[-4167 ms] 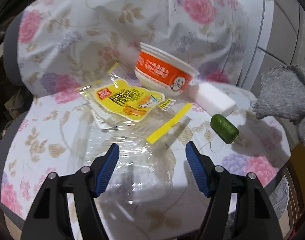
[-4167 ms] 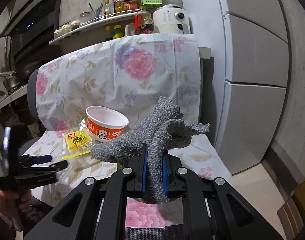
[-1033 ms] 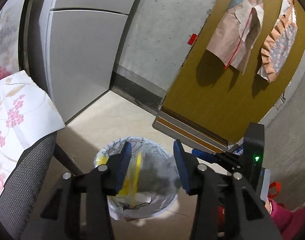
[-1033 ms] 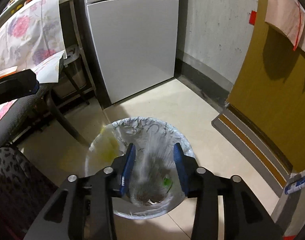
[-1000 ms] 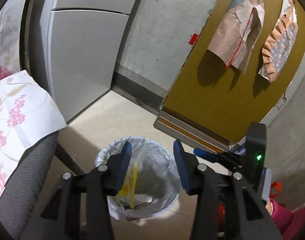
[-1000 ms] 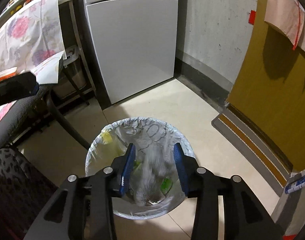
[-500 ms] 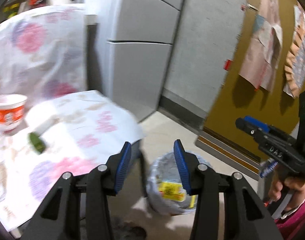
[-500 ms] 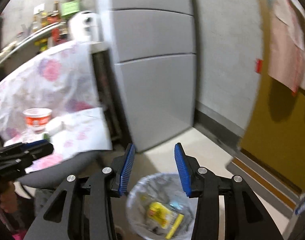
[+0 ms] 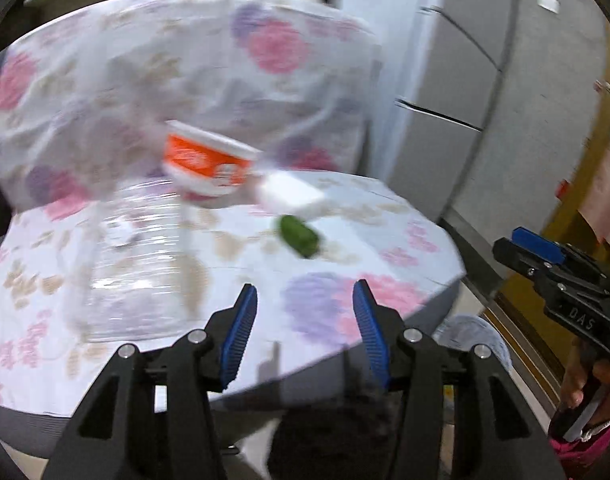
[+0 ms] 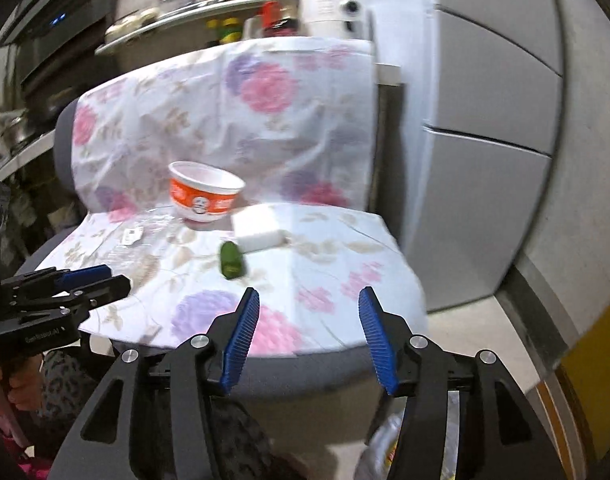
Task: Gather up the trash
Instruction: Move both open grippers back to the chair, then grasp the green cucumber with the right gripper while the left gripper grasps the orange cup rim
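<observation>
An orange and white instant-noodle bowl (image 9: 204, 162) (image 10: 204, 195) stands on the flower-cloth chair seat (image 9: 345, 300) (image 10: 329, 280). Beside it lie a white block (image 9: 291, 196) (image 10: 259, 228), a green piece (image 9: 299, 236) (image 10: 232, 260) and clear plastic film (image 9: 133, 260) (image 10: 145, 232). My left gripper (image 9: 305, 312) is open and empty above the seat's front edge. My right gripper (image 10: 309, 320) is open and empty, also in front of the seat. The trash bin's lined rim (image 9: 469, 334) (image 10: 389, 444) shows below the seat.
A grey fridge (image 9: 465, 80) (image 10: 485, 120) stands right of the chair. A shelf with bottles and a white appliance (image 10: 333, 8) is behind the chair back. A yellow-brown door (image 9: 585, 184) is at the far right. The right gripper shows in the left view (image 9: 561, 276), the left gripper in the right view (image 10: 61, 284).
Both grippers dropped their trash into the bin, then swung up and away from it, back to face the chair seat. Both views are blurred from the motion.
</observation>
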`<state>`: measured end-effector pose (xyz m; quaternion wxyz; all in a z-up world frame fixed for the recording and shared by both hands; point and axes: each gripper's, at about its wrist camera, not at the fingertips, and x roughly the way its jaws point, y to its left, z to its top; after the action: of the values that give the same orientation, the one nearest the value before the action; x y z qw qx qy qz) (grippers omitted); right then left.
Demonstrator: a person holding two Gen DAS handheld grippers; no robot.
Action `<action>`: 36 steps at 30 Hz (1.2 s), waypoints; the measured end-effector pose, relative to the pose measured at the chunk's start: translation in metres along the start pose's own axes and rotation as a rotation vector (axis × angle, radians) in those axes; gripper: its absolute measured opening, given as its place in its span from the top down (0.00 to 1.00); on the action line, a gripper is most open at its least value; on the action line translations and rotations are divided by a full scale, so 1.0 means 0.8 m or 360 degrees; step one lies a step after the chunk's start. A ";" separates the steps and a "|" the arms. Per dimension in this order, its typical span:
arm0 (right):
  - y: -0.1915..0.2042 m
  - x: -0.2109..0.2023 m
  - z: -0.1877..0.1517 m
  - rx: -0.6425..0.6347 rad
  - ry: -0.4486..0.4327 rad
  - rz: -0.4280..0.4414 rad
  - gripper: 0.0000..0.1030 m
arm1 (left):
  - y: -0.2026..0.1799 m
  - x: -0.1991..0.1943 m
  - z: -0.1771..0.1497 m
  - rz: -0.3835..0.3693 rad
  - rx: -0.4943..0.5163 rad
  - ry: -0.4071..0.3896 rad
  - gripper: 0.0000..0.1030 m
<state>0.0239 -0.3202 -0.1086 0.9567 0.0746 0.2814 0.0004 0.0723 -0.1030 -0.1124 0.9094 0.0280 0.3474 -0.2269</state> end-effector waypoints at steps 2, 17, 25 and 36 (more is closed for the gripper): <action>0.009 0.013 0.008 -0.0009 0.0013 0.0031 0.48 | 0.021 -0.002 0.007 0.0040 -0.0041 -0.0015 0.51; 0.070 0.186 0.057 -0.0205 0.0280 0.0293 0.34 | 0.092 0.026 0.051 0.0246 -0.0159 -0.0024 0.38; 0.112 0.258 0.038 -0.0350 0.0458 0.0301 0.51 | 0.102 0.039 0.049 0.0255 -0.0196 0.0023 0.38; 0.099 0.182 0.045 -0.0348 0.0240 0.0234 0.69 | 0.098 0.039 0.076 0.0274 -0.0208 -0.0011 0.38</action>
<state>0.1690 -0.2404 -0.1457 0.9327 -0.0099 0.3444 0.1067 0.1643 -0.0579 -0.0951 0.9267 -0.0025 0.3546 -0.1247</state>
